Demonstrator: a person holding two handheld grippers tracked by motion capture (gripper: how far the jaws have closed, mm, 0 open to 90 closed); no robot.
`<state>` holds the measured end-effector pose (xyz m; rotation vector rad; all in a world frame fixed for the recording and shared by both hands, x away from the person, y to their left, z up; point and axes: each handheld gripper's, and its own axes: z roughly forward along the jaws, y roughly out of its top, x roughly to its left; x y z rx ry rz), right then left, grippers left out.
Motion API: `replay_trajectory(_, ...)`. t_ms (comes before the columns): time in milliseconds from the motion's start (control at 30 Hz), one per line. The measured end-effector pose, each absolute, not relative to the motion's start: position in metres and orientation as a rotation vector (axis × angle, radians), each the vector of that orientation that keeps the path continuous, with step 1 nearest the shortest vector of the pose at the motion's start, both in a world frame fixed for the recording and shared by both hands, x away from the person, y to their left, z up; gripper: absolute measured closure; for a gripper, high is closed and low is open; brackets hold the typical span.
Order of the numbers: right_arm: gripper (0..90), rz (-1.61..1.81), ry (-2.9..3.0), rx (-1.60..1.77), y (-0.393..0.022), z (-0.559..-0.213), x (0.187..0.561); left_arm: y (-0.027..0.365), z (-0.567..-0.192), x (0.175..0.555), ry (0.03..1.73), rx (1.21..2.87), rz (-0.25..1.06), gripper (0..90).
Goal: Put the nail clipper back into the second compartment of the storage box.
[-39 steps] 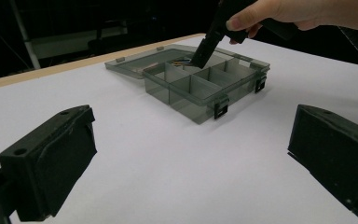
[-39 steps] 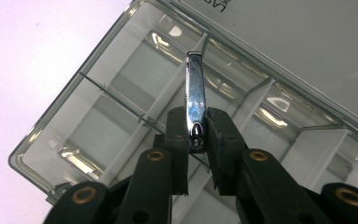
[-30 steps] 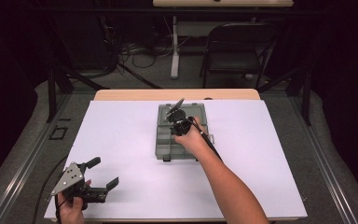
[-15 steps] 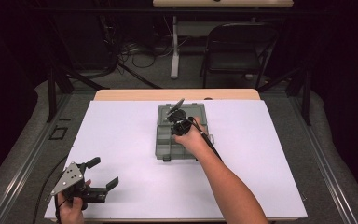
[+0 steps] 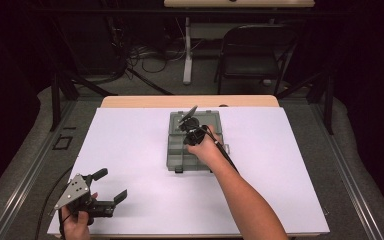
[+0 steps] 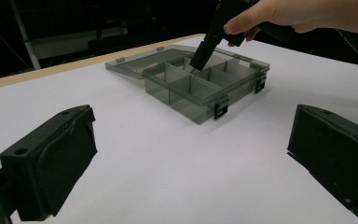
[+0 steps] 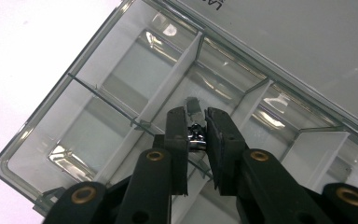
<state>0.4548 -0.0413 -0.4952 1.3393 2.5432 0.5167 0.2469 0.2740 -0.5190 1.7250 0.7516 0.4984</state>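
— High view first: what is on the table?

— A white sheet covers the table top, and a smoky clear compartment box sits near the middle of it, lid folded back flat on the far side. The right hand reaches over the box and holds the right gripper tilted down into it.

— And the left side?

— The left gripper is at the near left corner of the sheet, well apart from the box, held by the left hand. A grey three-cornered plate rides on top of it. Its jaws stand wide apart with nothing between them; the left gripper view shows bare white sheet in the gap, with the box beyond.

— What does the right gripper have?

— In the right gripper view its jaws are closed on a small shiny metal piece, with a grey end sticking out past the tips. I cannot tell what the piece is. It hangs over the middle of the box, above the white dividers, roughly over a central compartment.

— Is the piece touching the box floor?

— I cannot tell. From the left gripper view the black jaw tips dip between the box walls near the far compartments.

— Anything inside the compartments?

— None that I can make out; the floors look clear and glossy.
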Motion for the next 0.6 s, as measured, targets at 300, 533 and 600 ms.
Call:
replay_trajectory(300,64.3,0.615,2.502,1.312,-0.0408,-0.4942,0.4540,0.2740,-0.5191,0.2472,0.751,1.726,0.499,0.8)
replay_trajectory(533,56.6,0.655,2.488,1.285,-0.0422,-0.4924,0.4536,0.2739,-0.5191,0.2470,0.751,1.726,0.498,0.8)
replay_trajectory(600,56.3,0.648,2.500,1.279,-0.0426,-0.4908,0.4533,0.2738,-0.5191,0.2470,0.752,1.726,0.499,0.9)
